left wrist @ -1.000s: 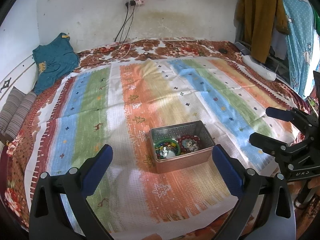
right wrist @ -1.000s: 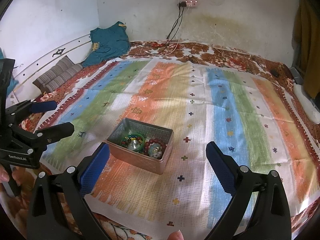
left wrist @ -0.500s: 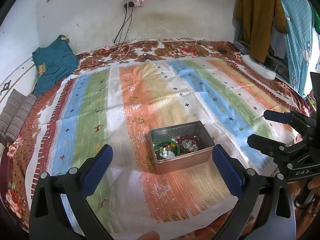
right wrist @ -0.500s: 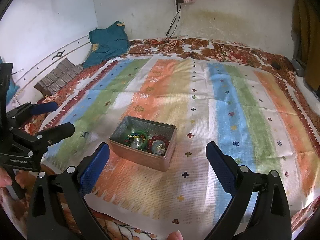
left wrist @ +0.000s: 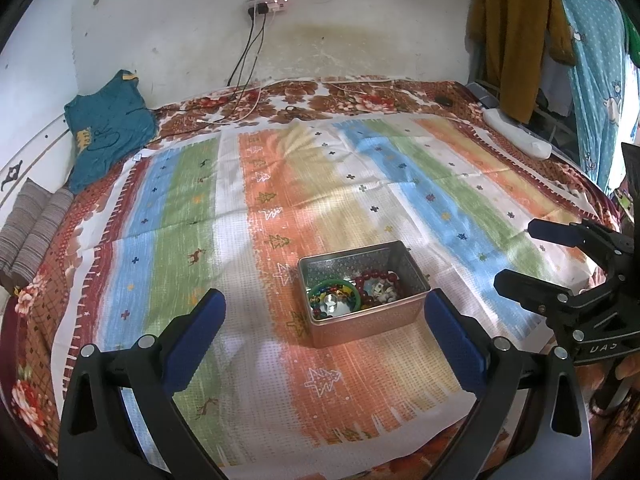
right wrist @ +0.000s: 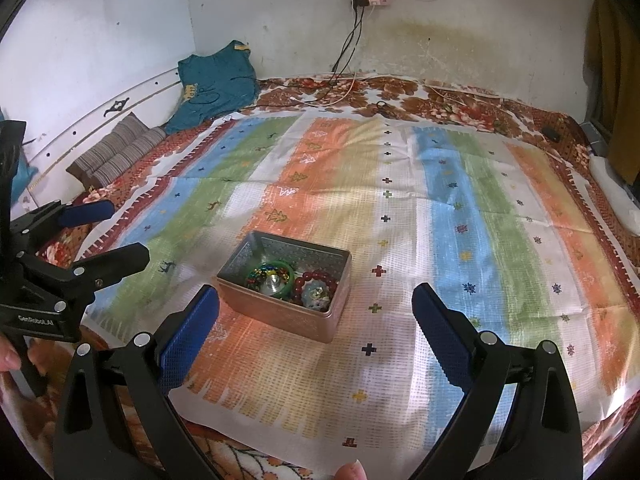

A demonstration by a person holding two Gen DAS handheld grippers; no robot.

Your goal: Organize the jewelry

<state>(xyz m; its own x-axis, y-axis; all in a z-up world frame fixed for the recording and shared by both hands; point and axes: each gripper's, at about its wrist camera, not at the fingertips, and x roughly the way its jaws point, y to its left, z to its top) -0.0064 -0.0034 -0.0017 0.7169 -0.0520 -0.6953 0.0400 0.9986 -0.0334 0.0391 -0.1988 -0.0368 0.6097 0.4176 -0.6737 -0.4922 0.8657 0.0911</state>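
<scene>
A rectangular metal tin [left wrist: 404, 265] sits on a striped cloth [left wrist: 280, 208] on the bed. Inside it lie a green bangle with coloured beads [left wrist: 334, 299] and a dark red bead bracelet [left wrist: 376, 284]. The tin also shows in the right wrist view [right wrist: 280, 316], with the bangle [right wrist: 272, 278] and the bracelet [right wrist: 316, 288]. My left gripper [left wrist: 324, 332] is open and empty, just in front of the tin. My right gripper [right wrist: 316, 328] is open and empty, near the tin's front edge. Each gripper shows in the other's view, the right [left wrist: 520, 256] and the left [right wrist: 104, 232].
A teal garment [left wrist: 108, 128] and a striped cushion [left wrist: 32, 220] lie at the far left. Cables [left wrist: 248, 80] hang from a wall socket onto the bed. A white object [left wrist: 516, 136] lies at the far right, with hanging clothes [left wrist: 516, 32] behind.
Both grippers have drawn back and risen a little, so the tin looks slightly farther off. Both stay open. The tin and its contents have not moved.
</scene>
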